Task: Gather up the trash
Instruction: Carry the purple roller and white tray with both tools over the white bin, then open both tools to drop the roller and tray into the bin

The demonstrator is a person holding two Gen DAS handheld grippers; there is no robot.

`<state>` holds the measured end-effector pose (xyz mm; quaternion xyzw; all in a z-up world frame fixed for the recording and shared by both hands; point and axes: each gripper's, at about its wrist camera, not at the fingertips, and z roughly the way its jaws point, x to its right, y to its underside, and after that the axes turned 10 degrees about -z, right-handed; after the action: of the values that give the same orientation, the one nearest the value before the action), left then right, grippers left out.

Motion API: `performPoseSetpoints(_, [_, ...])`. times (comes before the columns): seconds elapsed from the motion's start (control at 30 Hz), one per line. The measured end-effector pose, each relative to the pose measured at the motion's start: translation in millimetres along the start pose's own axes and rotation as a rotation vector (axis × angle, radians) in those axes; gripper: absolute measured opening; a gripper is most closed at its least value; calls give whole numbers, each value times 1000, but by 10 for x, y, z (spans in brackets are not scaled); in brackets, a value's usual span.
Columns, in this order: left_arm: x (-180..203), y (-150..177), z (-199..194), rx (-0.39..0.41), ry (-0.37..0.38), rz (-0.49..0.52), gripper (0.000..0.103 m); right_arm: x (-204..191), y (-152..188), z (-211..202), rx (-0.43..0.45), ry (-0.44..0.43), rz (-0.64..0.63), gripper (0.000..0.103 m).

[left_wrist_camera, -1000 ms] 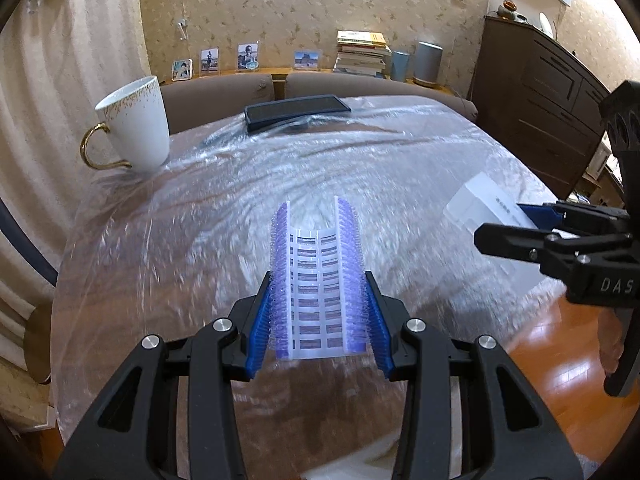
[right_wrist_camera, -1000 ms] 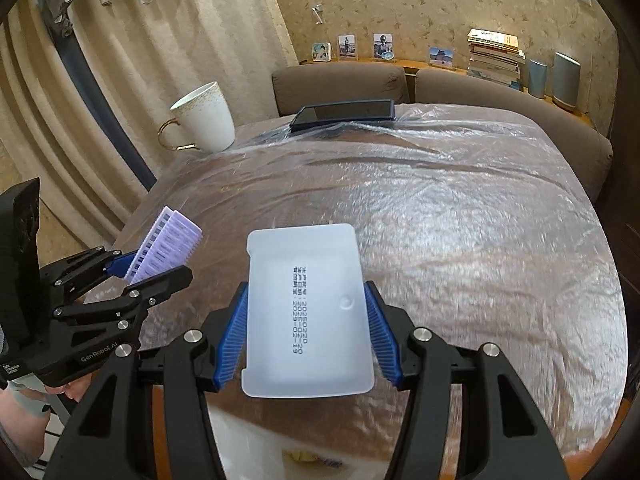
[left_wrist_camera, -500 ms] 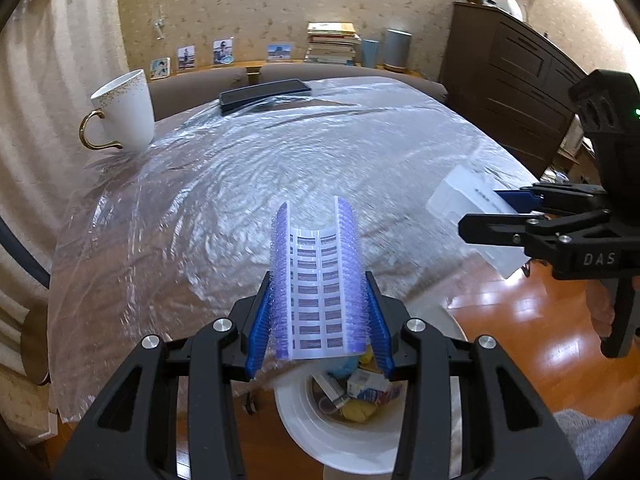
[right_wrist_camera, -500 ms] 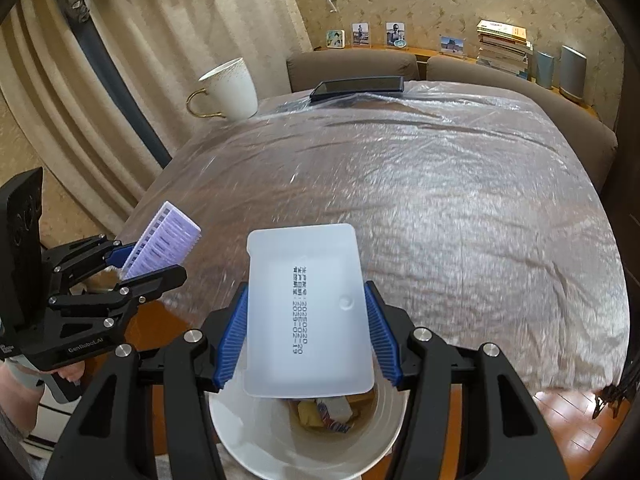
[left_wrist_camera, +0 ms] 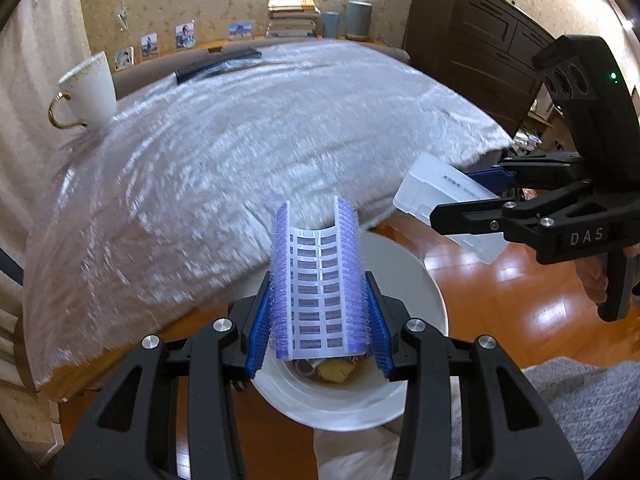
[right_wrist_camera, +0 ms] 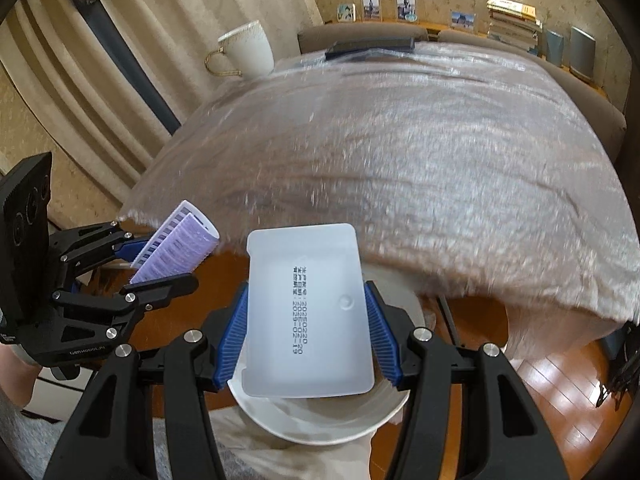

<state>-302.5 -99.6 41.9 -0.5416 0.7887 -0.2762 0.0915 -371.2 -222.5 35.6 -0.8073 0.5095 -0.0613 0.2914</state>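
Over white bin (left_wrist_camera: 420, 280), claws (left_wrist_camera: 318, 320) gripping trash

White tray (right_wrist_camera: 308, 312) above bin (right_wrist_camera: 320, 420)

Glossy wood floor (left_wrist_camera: 500, 304), crinkled shiny plastic table cover (left_wrist_camera: 240, 152).

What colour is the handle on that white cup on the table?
Gold, on a white cup with a speckled gold rim; the right wrist view shows it best.
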Motion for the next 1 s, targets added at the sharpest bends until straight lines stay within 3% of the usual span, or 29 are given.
performPoseSetpoints(0.23, [50,249,287,-78,-2,4,43,-45,245,226,-74,26,-10,55])
performPoseSetpoints(0.57, [3,506,822,-164,-59,-5,43,-55,471,684,-140,65,-27,55])
performPoseSetpoints(0.9, [-59,623,1109,-192,-113,-22,44,-45,544,1008,-159,62,-12,55])
performPoseSetpoints(0.97, [-79,636,1132,-181,-83,-43,54,-35,556,1047,-163,53,6,55])
performPoseSetpoints(1.0, [-107,640,1133,-167,-63,-57,72,-17,564,1044,-158,51,15,62])
